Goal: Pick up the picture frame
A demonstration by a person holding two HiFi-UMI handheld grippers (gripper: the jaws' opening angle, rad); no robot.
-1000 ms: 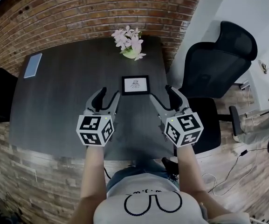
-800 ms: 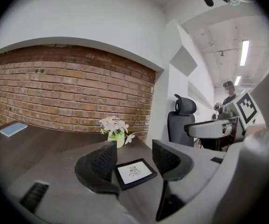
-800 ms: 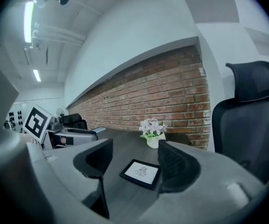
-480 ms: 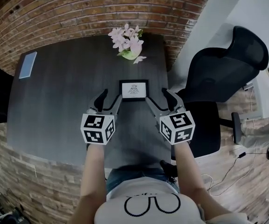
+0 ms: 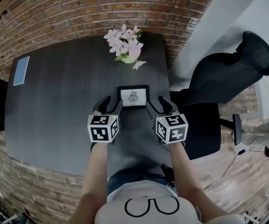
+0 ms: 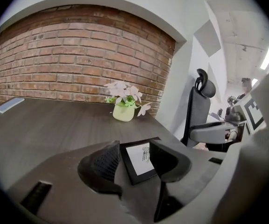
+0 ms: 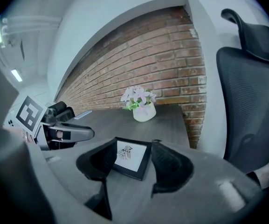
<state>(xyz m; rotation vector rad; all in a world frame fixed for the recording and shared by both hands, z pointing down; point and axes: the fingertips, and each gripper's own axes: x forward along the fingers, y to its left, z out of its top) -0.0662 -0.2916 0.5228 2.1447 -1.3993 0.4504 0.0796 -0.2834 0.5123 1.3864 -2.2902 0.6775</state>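
Picture frame [image 5: 133, 97] flat between left tongs [image 5: 110, 104] and right tongs [image 5: 156, 105]; both spread, closing, gripping nothing

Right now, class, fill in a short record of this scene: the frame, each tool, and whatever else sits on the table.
Picture frame: face up on the dark table, near its right edge.
Left tool: at the frame's near left corner, jaws closing, frame seen in the gap, not gripped.
Right tool: at the frame's near right corner, jaws closing, frame seen in the gap, not gripped.
Also on table: pot of pink flowers beyond the frame; flat pale item at far left corner.
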